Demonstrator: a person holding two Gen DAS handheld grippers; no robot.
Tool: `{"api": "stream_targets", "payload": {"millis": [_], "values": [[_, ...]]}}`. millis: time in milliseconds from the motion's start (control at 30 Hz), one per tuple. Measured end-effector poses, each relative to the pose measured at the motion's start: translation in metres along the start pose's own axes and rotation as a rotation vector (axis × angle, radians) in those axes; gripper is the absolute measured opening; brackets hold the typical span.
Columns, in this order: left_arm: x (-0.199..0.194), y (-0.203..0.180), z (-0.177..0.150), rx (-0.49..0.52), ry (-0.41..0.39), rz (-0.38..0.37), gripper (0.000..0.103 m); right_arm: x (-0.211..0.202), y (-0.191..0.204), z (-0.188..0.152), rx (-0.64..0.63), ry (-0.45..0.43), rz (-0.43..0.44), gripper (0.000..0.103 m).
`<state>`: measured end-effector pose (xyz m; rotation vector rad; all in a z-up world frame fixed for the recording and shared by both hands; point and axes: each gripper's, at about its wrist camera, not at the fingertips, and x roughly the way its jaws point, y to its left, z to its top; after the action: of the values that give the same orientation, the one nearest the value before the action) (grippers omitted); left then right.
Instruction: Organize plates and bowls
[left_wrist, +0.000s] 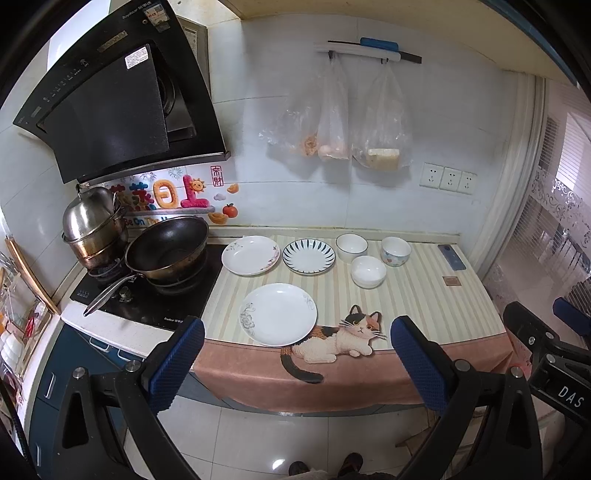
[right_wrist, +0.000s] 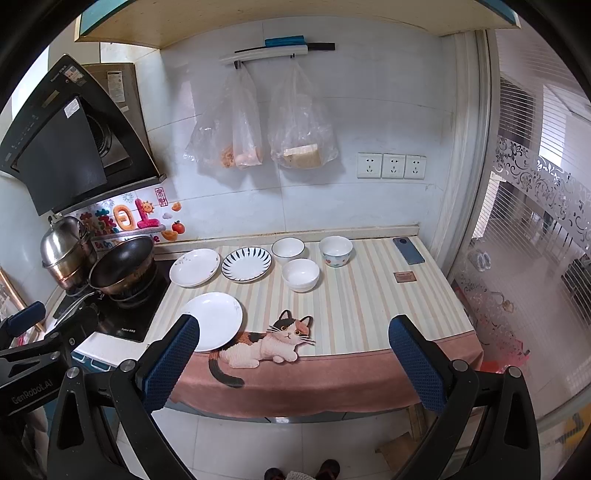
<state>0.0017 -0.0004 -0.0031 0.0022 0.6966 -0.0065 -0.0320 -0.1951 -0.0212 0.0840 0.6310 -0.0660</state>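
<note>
Three plates lie on the striped cloth: a white plate near the front edge (left_wrist: 279, 313) (right_wrist: 215, 320), a floral white plate at the back left (left_wrist: 250, 255) (right_wrist: 194, 267), and a blue-striped plate (left_wrist: 308, 256) (right_wrist: 246, 264). Three bowls stand to their right: a rimmed white bowl (left_wrist: 351, 246) (right_wrist: 288, 249), a plain white bowl (left_wrist: 368, 271) (right_wrist: 300, 274) and a flower-patterned bowl (left_wrist: 396, 251) (right_wrist: 335, 251). My left gripper (left_wrist: 297, 338) and my right gripper (right_wrist: 293, 338) are both open and empty, held in front of the counter, short of the dishes.
A black wok (left_wrist: 167, 248) and a steel pot (left_wrist: 92, 225) sit on the stove at left. A phone (left_wrist: 451, 257) and a small brown card (left_wrist: 451, 281) lie at the counter's right. Plastic bags (left_wrist: 334, 122) hang on the wall. A cat patch (left_wrist: 341, 338) marks the cloth's front edge.
</note>
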Motion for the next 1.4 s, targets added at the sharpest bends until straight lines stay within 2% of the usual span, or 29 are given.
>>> {"api": "stream_targets", "payload": {"millis": [667, 800, 1400], "values": [[0.008, -0.009, 0.002, -0.005, 0.004, 0.004, 0.103, 0.012, 0.007, 0.003, -0.004, 0.008, 0.003, 0.103], [0.012, 0.004, 0.007, -0.016, 0.007, -0.001, 0.103, 0.016, 0.01, 0.002, -0.008, 0.011, 0.007, 0.103], [0.009, 0.01, 0.008, -0.022, 0.009, -0.002, 0.103, 0.017, 0.012, 0.001, -0.012, 0.006, 0.004, 0.103]]}}
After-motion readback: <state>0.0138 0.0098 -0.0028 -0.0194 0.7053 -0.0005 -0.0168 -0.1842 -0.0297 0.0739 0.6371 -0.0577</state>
